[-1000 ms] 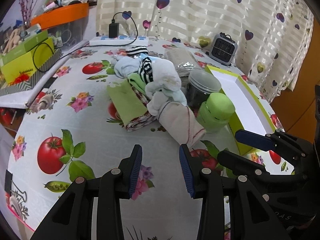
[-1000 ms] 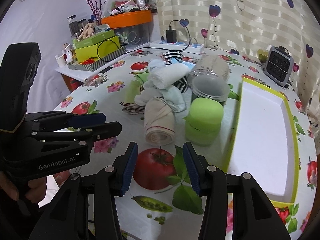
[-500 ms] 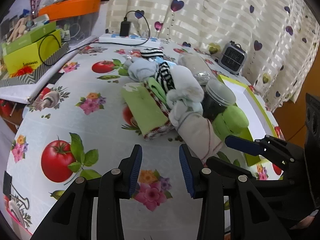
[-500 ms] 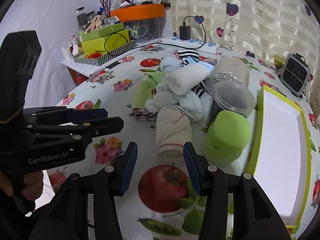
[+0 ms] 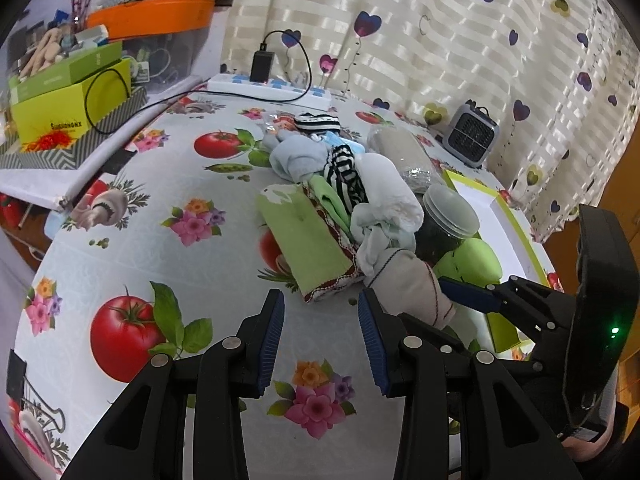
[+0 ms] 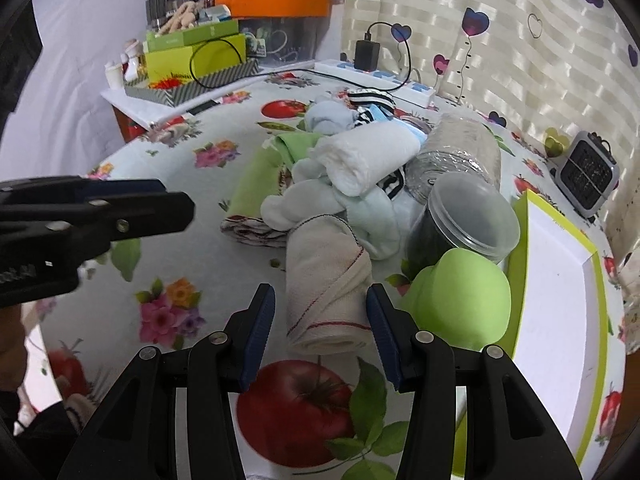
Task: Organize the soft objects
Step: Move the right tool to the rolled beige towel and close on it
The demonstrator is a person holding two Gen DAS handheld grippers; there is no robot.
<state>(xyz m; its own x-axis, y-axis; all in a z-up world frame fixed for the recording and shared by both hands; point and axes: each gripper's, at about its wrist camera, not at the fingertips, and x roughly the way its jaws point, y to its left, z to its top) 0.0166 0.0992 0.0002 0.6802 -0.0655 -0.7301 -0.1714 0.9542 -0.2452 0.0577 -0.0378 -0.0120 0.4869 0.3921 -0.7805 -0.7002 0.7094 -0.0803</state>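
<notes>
A pile of soft things lies mid-table: a beige rolled towel (image 6: 328,288) with red stitching, a folded green cloth (image 5: 308,240), a white rolled towel (image 6: 368,156), pale blue socks (image 5: 296,158) and a striped sock (image 5: 344,172). My right gripper (image 6: 320,304) is open, and the beige roll's near end lies between its fingers with a small gap on the left side. My left gripper (image 5: 320,308) is open over bare tablecloth, just short of the green cloth, with nothing between its fingers.
A soft green lump (image 6: 460,296) and a clear lidded jar (image 6: 468,216) stand right of the roll. Beyond them lies a white tray with a green rim (image 6: 592,264). A plastic-wrapped roll (image 6: 460,148), a small heater (image 6: 588,176), a power strip (image 5: 268,86) and boxes (image 5: 68,92) ring the table.
Both grippers have moved in toward the pile. The beige roll, earlier ahead of the right fingers, now lies between them. The left gripper has drawn near the green cloth.
</notes>
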